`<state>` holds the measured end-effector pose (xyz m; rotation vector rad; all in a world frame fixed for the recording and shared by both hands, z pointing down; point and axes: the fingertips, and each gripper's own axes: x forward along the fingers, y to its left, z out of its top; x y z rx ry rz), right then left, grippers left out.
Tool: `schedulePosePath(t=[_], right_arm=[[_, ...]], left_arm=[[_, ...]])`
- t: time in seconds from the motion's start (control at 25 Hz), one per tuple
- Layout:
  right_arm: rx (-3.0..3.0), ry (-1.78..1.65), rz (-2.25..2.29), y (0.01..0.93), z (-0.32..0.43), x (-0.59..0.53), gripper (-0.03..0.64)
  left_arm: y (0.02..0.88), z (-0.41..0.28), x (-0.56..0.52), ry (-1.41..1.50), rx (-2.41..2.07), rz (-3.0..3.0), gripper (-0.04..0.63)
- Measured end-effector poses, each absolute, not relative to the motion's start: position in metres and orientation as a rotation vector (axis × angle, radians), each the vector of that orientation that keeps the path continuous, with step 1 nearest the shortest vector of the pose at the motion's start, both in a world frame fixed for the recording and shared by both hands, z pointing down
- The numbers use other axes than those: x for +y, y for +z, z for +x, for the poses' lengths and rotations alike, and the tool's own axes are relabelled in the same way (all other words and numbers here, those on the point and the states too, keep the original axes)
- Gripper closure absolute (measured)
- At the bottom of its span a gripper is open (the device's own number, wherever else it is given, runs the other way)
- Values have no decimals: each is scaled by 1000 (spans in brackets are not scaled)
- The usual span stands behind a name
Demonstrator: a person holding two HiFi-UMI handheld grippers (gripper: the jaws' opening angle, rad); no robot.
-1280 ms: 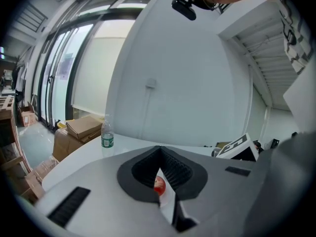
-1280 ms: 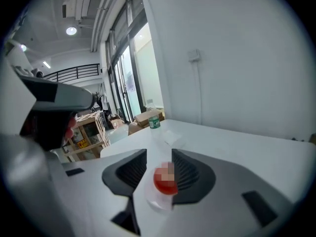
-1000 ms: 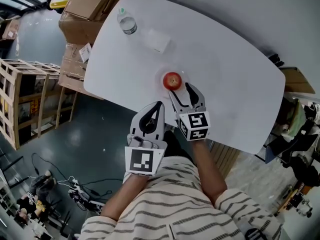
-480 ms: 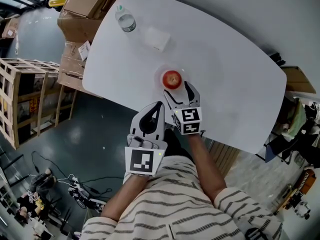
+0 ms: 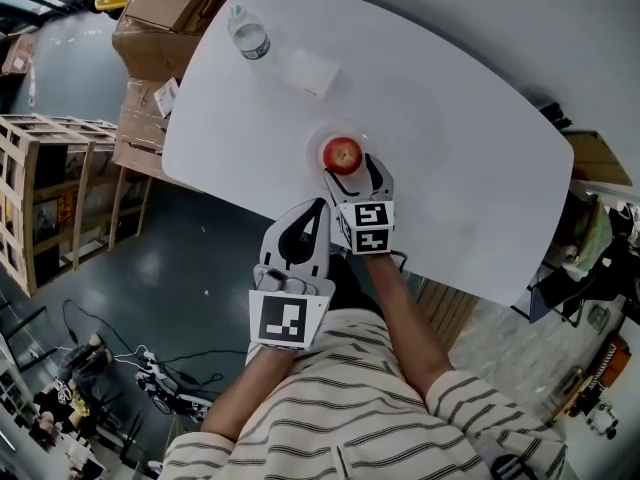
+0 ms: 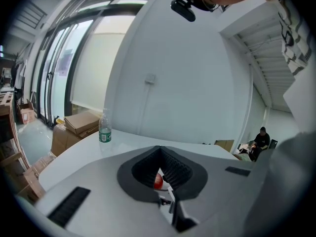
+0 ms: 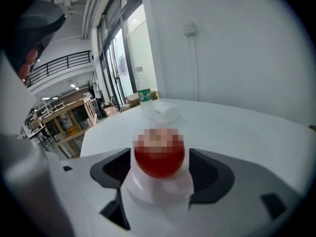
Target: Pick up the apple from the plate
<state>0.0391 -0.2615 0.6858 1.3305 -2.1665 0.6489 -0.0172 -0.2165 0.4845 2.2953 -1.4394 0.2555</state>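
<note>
A red apple (image 5: 343, 154) sits on a small white plate (image 5: 318, 138) near the front edge of the white table (image 5: 450, 148). My right gripper (image 5: 350, 171) is open, one jaw on each side of the apple and plate, and the pads stand clear of the fruit. In the right gripper view the apple (image 7: 159, 157) fills the gap above the plate (image 7: 158, 194). My left gripper (image 5: 318, 208) hangs off the table's front edge, its tips closed together and nothing held. Through a hole between its jaws, the left gripper view shows the apple (image 6: 157, 181).
A water bottle (image 5: 247, 34) and a clear plastic box (image 5: 311, 71) stand at the table's far left. Cardboard boxes (image 5: 170, 8) and a wooden crate (image 5: 50, 198) sit on the floor to the left. A person (image 6: 259, 141) sits far off.
My right gripper has come down and forward to the apple, and its jaws have spread wider to flank it. The left gripper has stayed put.
</note>
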Motion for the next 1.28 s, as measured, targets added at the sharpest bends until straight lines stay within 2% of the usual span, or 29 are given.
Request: schedulePosePath(t=[0.72, 1.28], right_arm=[[-2145, 621, 1330, 699, 33, -269, 258], [-2200, 615, 1349, 671, 36, -267, 258]], left_arm=[[486, -26, -217, 263, -1463, 2284, 592], [480, -29, -213, 258, -1487, 2283, 592]])
